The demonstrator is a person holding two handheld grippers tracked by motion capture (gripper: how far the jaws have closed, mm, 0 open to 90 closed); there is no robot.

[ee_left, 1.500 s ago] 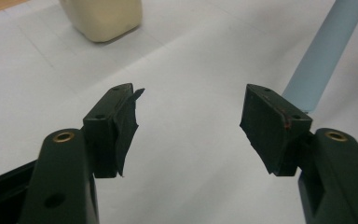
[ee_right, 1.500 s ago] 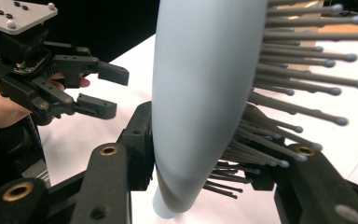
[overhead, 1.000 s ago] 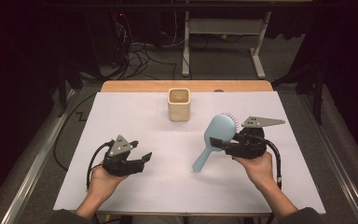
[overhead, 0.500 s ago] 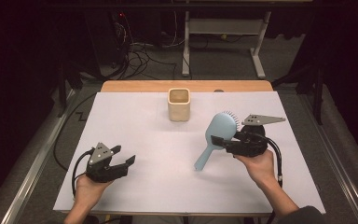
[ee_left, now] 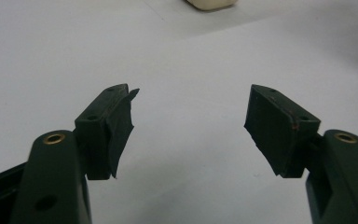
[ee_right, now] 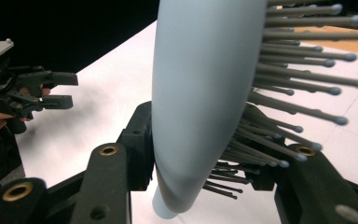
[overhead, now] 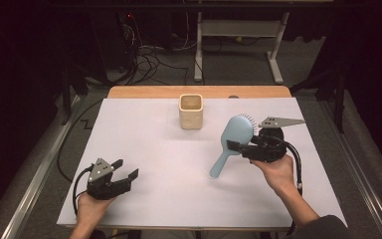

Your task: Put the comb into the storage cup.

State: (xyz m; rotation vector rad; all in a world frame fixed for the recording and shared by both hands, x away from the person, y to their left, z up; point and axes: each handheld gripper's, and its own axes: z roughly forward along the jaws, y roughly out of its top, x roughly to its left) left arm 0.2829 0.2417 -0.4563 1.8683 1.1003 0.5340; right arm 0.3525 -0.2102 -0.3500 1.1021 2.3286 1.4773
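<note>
Both grippers, left gripper (overhead: 125, 175) and right gripper (overhead: 235, 147), are black with shiny gold screws, grey three-cornered plates and black cables. The sleeve (overhead: 328, 226) looks dark grey, maybe.

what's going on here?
A person works at a table with a tool in each hand. The right tool is shut on a blue hairbrush, gripping it at the head, handle angled down toward the table. The left tool is open with nothing between its jaws, low over the near left of the table. A beige cup stands upright at the far side, untouched.
</note>
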